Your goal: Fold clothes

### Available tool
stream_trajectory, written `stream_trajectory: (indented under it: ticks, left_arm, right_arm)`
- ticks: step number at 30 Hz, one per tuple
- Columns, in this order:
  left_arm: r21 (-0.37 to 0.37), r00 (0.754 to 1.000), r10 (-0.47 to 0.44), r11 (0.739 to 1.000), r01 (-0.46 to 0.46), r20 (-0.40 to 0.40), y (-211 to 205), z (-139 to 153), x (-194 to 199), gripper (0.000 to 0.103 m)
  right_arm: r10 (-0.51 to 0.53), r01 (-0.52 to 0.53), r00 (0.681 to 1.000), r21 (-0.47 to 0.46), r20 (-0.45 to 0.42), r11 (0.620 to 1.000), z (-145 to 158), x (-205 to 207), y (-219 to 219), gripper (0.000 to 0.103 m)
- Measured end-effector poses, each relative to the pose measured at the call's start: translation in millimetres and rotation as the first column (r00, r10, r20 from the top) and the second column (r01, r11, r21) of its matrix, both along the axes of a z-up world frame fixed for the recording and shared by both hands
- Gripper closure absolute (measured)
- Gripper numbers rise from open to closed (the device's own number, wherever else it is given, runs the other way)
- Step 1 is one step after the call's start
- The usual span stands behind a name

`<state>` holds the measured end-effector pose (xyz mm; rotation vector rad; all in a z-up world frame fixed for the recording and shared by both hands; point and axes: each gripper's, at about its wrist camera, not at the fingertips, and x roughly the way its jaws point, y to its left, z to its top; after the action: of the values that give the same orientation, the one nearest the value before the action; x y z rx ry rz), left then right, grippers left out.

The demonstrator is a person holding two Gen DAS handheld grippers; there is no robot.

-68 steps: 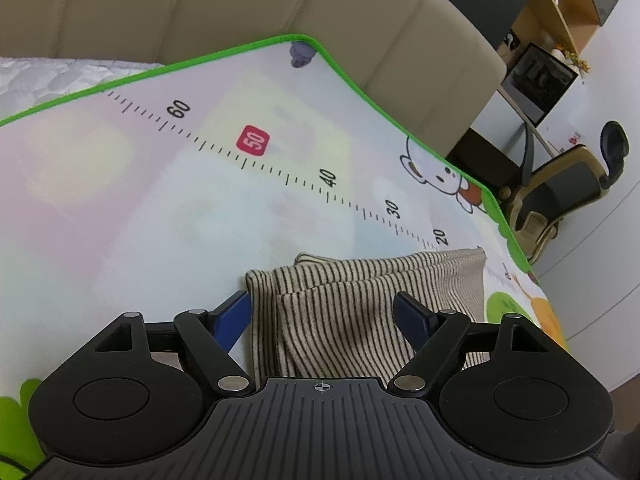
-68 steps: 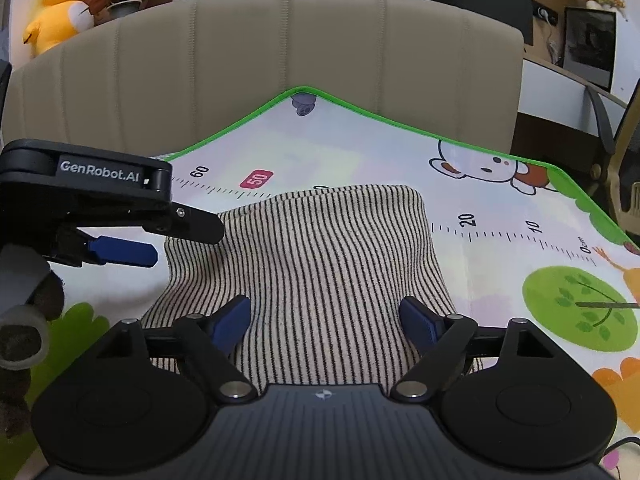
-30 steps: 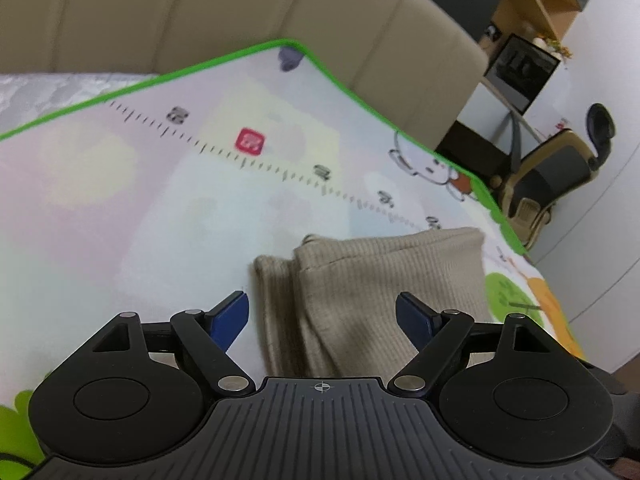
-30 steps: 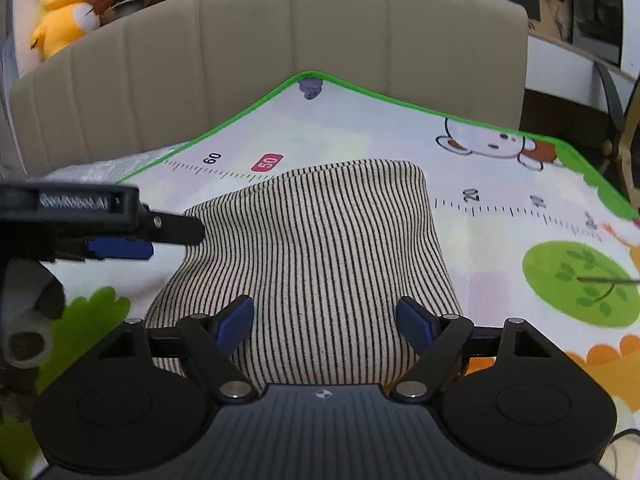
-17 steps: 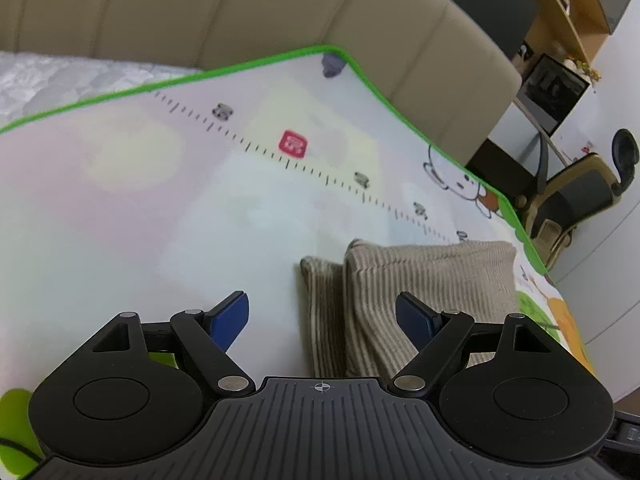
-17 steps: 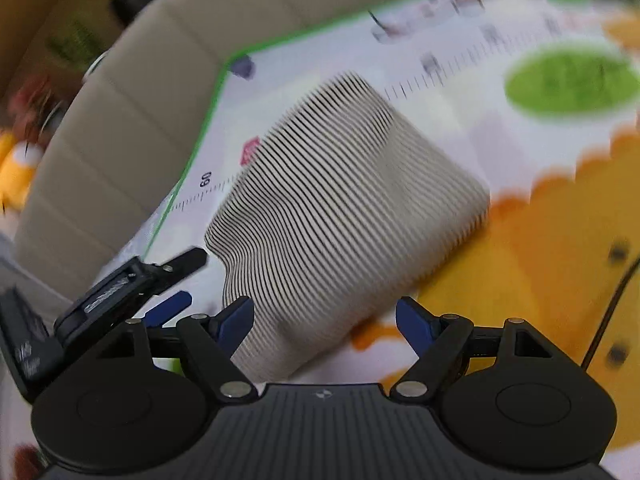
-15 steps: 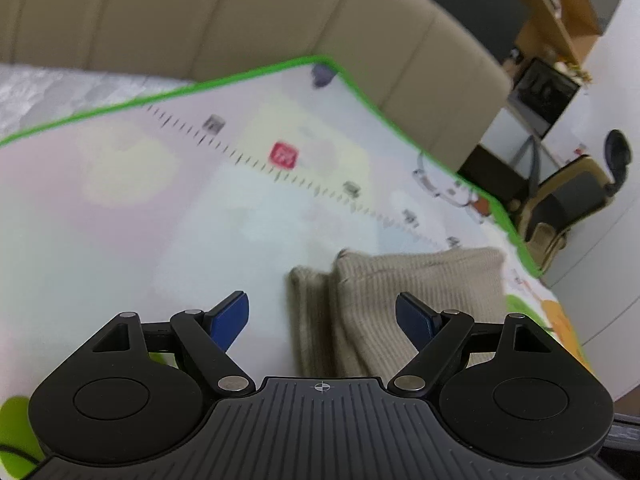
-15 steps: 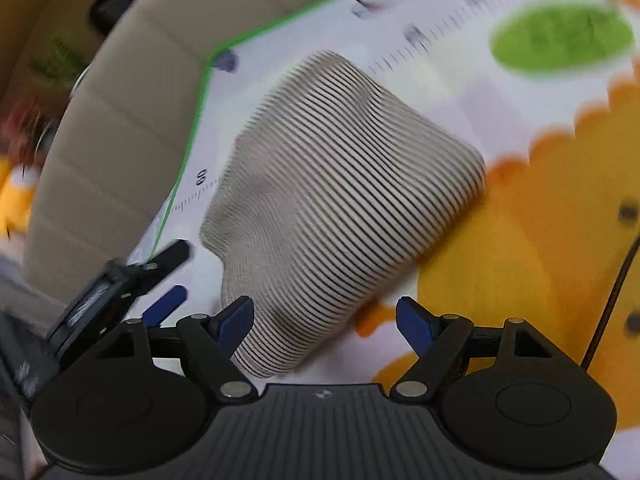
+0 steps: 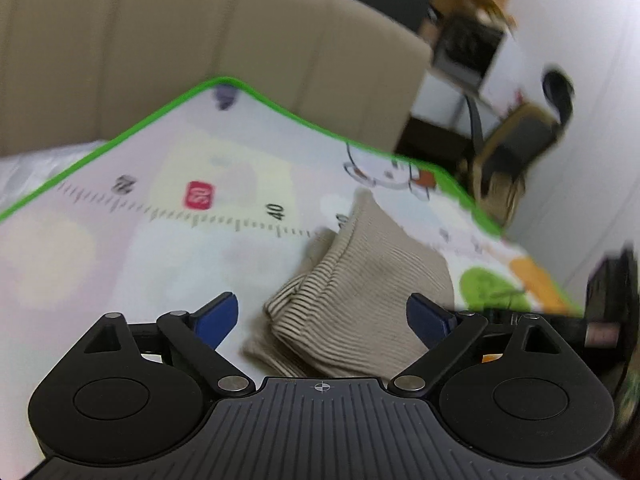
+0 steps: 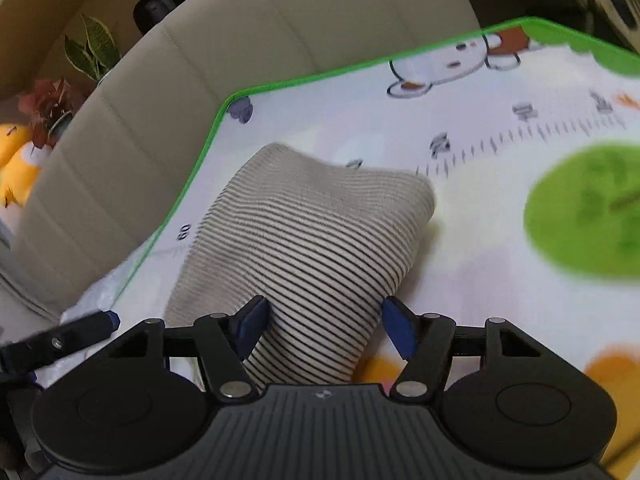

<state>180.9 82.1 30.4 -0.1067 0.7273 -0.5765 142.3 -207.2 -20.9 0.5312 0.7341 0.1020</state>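
With your right gripper [image 10: 322, 330] pinching the near end of the striped garment [image 10: 312, 240], folded near the play mat's [image 10: 480, 216] far corner, lift evenly, your left gripper [image 9: 322, 316] spread wide, holding nothing.

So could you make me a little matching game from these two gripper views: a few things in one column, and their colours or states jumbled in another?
Things:
1. folded beige striped knit garment
2. border of the cartoon play mat
3. left gripper
4. plush toy at the far left of the right wrist view

Colours or states:
A. yellow
B. bright green
C. jaws spread wide, holding nothing
D. lying bunched on the mat, between the right gripper fingers

Pairs: 1-D, 2-B, 3-C, 4-A
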Motion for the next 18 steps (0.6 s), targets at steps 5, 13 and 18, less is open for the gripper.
stream_trajectory:
  ticks: [5,13,18]
  left_arm:
    - [0.067,0.998,-0.056,0.996,0.058,-0.041,-49,-17,39,0.008]
    - [0.079,0.984,0.046,0.996,-0.033,-0.172,-77,-58,73,0.004]
    - [0.01,0.97,0.082,0.997,-0.082,-0.227,-60,-62,48,0.028]
  right_arm:
    - [0.023,-0.023,0.999,0.001,0.037,1.0,6,-10,-17,0.035]
    - [-0.057,0.056,0.998,0.139,0.004,0.989,-8,-5,-34,0.029]
    - [0.042,-0.043,0.999,0.038,0.033,0.998,0,38,-17,0.033]
